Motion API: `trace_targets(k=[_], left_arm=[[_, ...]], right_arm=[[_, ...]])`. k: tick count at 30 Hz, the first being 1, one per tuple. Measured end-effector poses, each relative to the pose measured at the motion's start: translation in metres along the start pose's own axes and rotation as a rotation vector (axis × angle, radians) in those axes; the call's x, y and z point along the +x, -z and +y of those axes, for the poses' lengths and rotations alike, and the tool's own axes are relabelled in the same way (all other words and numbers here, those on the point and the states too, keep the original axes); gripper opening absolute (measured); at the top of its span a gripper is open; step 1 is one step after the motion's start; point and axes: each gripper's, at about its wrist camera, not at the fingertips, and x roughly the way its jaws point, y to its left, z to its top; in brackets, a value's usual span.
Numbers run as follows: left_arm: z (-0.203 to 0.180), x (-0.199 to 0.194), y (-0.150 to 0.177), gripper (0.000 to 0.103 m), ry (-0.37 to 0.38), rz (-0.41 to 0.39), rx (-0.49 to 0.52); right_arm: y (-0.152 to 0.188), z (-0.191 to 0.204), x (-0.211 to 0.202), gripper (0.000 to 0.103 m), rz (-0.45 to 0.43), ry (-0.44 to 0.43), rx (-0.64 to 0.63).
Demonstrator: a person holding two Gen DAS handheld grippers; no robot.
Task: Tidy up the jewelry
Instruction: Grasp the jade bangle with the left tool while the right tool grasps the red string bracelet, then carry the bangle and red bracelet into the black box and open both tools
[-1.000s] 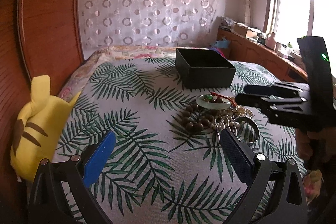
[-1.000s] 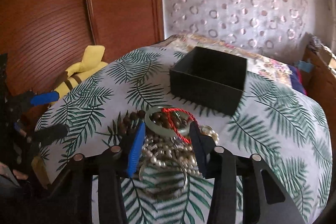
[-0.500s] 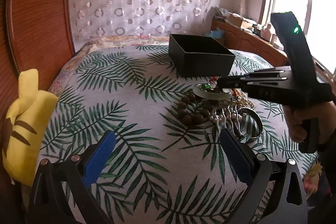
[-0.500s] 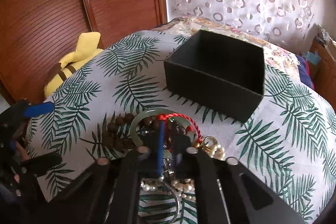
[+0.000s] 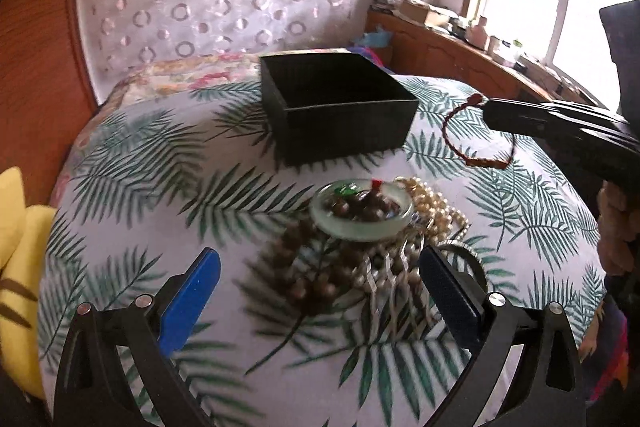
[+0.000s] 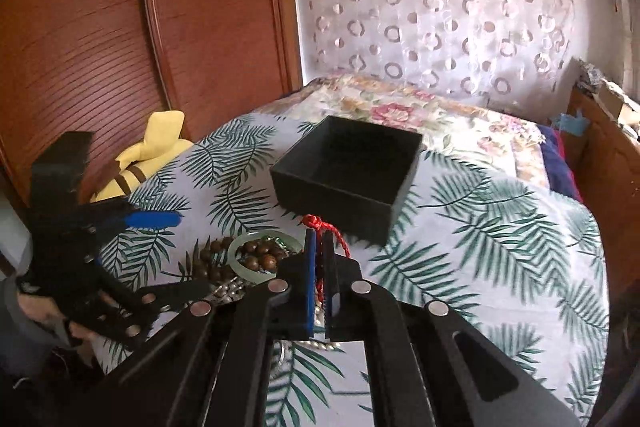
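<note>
Since the earlier pictures, the right gripper (image 6: 319, 247) has pressed its jaws together on the red cord bracelet (image 5: 476, 135) and lifted it off the jewelry pile (image 5: 380, 239). In the left wrist view the cord now hangs as a loop from the gripper tip, in the air just to the right of the black box (image 5: 336, 107) and clear of the leaf-print cloth (image 5: 140, 195). In the right wrist view the red knot shows just above the closed pads, in front of the near corner of the box.

Its partner, the left gripper (image 5: 320, 291), has come closer to the pile, and its jaws stand spread wide with nothing between them; the blue pad is on the left and the dark pad on the right, on the near side of the pile as seen from the box.

On the pile, in front of the box, a pale green bangle (image 5: 360, 215) lies on brown wooden beads (image 5: 304, 267), with a pearl strand (image 5: 436, 207) touching its right side. The box is open and looks empty.

A yellow plush toy (image 6: 140, 163) lies far to the left of the box, at the edge of the bed. I can read no brand, label or writing anywhere.
</note>
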Motion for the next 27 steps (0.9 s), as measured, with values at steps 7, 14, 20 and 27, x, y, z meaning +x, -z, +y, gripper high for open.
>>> trace_targets(k=[7, 14, 20, 27], left_arm=[[-0.005, 0.026, -0.020, 0.082, 0.066, 0.062, 0.025], [-0.008, 0.047, -0.036, 0.081, 0.088, 0.106, 0.059], [-0.013, 0.057, -0.044, 0.077, 0.095, 0.138, 0.098], [-0.017, 0.058, -0.049, 0.069, 0.109, 0.161, 0.143]], right_arm=[[0.011, -0.008, -0.008, 0.003, -0.010, -0.004, 0.002], [0.013, -0.020, -0.003, 0.003, -0.007, -0.013, 0.016], [0.011, -0.029, 0.003, 0.003, 0.002, -0.025, 0.029], [0.004, -0.039, 0.009, 0.003, 0.021, -0.048, 0.035]])
